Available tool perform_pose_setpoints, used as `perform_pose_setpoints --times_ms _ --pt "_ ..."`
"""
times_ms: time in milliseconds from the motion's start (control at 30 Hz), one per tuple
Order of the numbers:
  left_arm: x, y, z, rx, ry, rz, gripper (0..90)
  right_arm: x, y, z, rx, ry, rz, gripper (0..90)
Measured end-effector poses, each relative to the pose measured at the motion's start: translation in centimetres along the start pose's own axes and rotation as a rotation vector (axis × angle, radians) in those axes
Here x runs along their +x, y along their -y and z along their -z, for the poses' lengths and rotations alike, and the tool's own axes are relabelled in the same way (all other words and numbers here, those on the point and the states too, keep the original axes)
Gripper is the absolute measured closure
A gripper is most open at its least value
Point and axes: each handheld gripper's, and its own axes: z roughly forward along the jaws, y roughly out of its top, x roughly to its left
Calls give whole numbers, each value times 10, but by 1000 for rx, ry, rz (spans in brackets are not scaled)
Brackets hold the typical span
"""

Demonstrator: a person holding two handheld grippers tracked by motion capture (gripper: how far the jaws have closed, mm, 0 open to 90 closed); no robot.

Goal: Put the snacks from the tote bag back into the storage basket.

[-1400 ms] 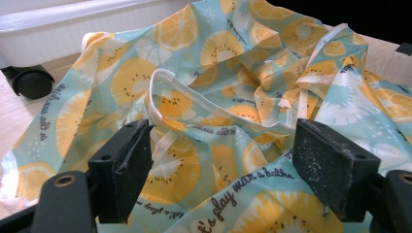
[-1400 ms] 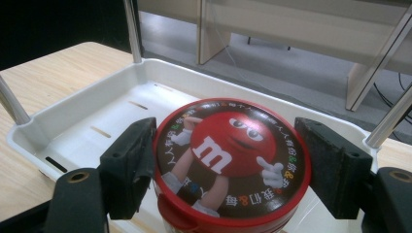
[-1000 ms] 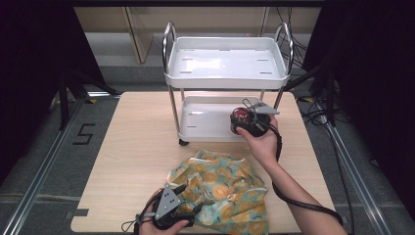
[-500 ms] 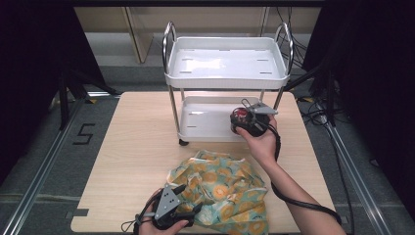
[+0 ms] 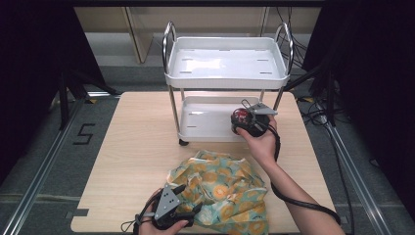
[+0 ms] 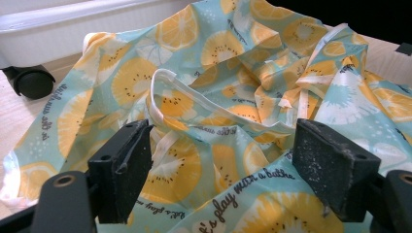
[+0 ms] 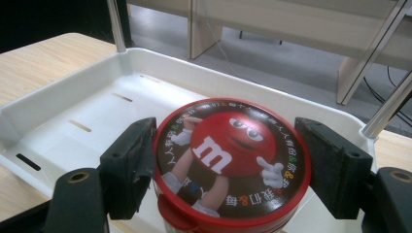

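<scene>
1. Right claw (image 5: 243,119) grips a red-lidded candy tub (image 7: 232,160); both pads sit against the lid's rim in the right gripper view.
2. The tub hangs at the front right corner of the lower tray (image 5: 205,122) of the white cart (image 5: 225,63). I cannot tell whether its base touches the tray.
3. The cart stands on the far half of the bench (image 5: 132,147), upper tray above lower tray.
4. Left claw (image 5: 193,211) is released: its pads stand well apart in the left gripper view, with crumpled cloth between and beyond them, neither pad pressing on it.
5. The cloth (image 6: 233,97), pale teal with an orange-slice print, lies bunched on the near right part of the bench, just in front of the cart.
6. A cart wheel (image 6: 31,80) shows beside the cloth's edge.
</scene>
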Motion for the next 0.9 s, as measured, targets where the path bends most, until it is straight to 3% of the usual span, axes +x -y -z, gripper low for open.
perform_pose_setpoints --times_ms 67,100,133,200,233,267,400,467,533,567,600,667,833,900 --pt "0 0 0 -1 1 0 221 1 0 1 6 -22 -27 272" --pt "0 0 0 -2 2 0 220 -1 0 0 -2 -21 -2 272" --pt "0 0 0 -2 2 0 221 0 1 0 9 -15 -23 272" --pt "0 0 0 -6 0 2 221 -4 1 -2 -3 -2 14 272" --pt "1 0 0 -5 6 -15 221 -2 2 -1 5 -7 -9 272" --pt "0 0 0 -3 3 1 221 -2 2 -1 8 -6 -15 272" --pt "0 0 0 -5 3 5 220 -2 3 -4 7 8 -2 271" --pt "1 0 0 -5 8 -18 220 -2 3 -3 9 -5 -13 272" --pt "1 0 0 -1 4 -7 221 -4 4 -4 17 5 5 272" --pt "0 0 0 -4 -1 3 221 -3 4 -4 21 1 -11 271" --pt "1 0 0 -5 9 -20 221 -3 5 -4 20 6 -8 271" --pt "0 0 0 -1 4 3 220 -4 7 -6 12 3 4 271" --pt "0 0 0 -5 5 4 220 -3 10 -7 26 7 -16 271" --pt "1 0 0 -1 4 -17 219 -5 11 -8 30 2 -3 271"
